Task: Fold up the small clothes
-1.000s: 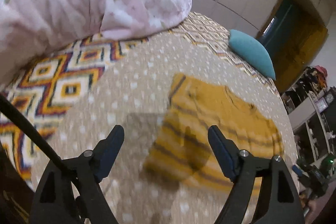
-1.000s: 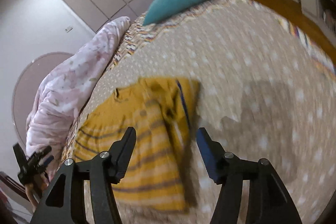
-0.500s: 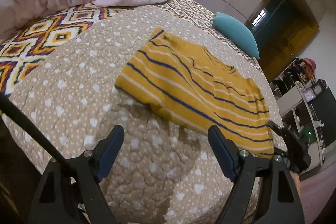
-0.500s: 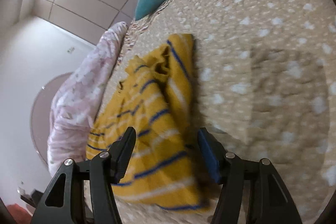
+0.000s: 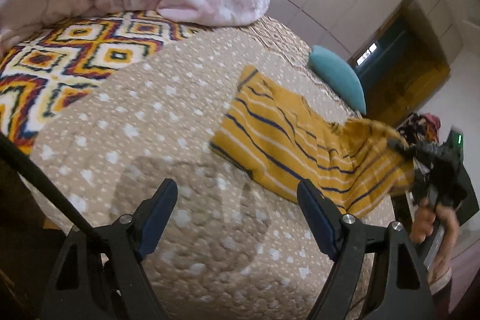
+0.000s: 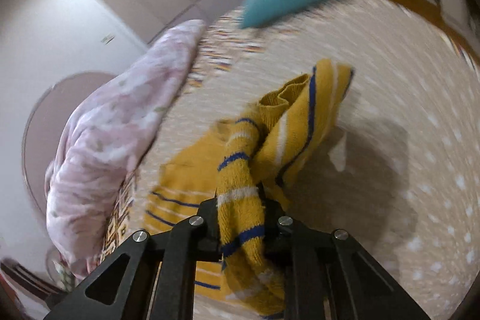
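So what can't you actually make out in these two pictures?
- Right wrist view: the yellow striped sweater bunches over the right gripper, hiding its jaws' pads; they have just closed on the fabric.
- Right wrist view: the bedspread pattern is smeared by motion blur.
- Left wrist view: the sweater's far sleeve is blurred where it lifts.
- Left wrist view: the person's hand is cut by the edge.
- Left gripper: open, over bare bedspread.

Left gripper (image 5: 237,207) spread wide and empty, right gripper (image 6: 241,218) just closed, apparently pinching a fold of the yellow striped shirt (image 6: 240,200), raised off the bed
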`<state>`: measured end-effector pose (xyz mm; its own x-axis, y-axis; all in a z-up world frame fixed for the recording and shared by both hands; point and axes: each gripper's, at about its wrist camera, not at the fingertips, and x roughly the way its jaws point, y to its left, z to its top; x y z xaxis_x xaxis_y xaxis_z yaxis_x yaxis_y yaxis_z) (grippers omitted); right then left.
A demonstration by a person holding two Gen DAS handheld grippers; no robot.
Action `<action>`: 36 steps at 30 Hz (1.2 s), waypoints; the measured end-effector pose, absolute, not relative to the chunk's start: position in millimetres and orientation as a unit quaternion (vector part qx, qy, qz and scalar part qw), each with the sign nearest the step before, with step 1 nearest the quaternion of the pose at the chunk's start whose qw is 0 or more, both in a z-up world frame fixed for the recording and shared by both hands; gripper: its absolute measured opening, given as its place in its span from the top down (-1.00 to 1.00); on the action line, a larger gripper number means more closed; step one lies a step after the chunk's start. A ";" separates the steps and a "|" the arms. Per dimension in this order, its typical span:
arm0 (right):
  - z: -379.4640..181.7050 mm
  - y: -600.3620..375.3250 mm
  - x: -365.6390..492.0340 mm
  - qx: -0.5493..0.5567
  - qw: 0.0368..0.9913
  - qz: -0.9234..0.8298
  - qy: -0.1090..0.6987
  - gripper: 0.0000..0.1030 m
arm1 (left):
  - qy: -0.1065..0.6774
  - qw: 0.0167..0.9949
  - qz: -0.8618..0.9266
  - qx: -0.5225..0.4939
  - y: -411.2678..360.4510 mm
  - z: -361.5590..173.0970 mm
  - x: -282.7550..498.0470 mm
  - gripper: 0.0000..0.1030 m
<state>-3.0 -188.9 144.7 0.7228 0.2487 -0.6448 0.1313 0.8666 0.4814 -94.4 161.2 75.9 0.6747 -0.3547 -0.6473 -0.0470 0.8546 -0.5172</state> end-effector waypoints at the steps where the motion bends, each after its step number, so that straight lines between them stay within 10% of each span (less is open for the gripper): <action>1: 149.8 -164.6 8.1 0.231 0.896 0.043 0.377 0.67 | 0.390 0.880 -0.082 -0.258 167.8 75.6 -95.7 -0.57; 14: 43.8 46.8 71.1 0.062 0.837 0.179 0.513 0.47 | 0.375 0.870 -0.023 -0.318 241.2 62.5 -106.7 -0.57; 21: 111.0 -18.4 26.9 0.113 0.870 0.198 0.437 -0.18 | 0.386 0.866 -0.041 -0.317 228.1 60.8 -97.3 -0.57; 34: 85.0 -175.0 -27.3 0.181 0.877 0.063 0.440 -0.19 | 0.452 0.865 -0.122 -0.180 107.0 57.2 54.1 -0.57; 36: 76.0 -183.4 -30.5 0.188 0.873 0.057 0.446 -0.19 | 0.475 0.850 -0.137 -0.180 97.4 45.7 71.3 0.17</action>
<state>-30.5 -183.4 76.0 0.5965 0.2668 -0.7570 0.0689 0.9226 0.3795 71.3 97.4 45.7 0.5104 -0.4043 -0.7590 0.0613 0.8975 -0.4368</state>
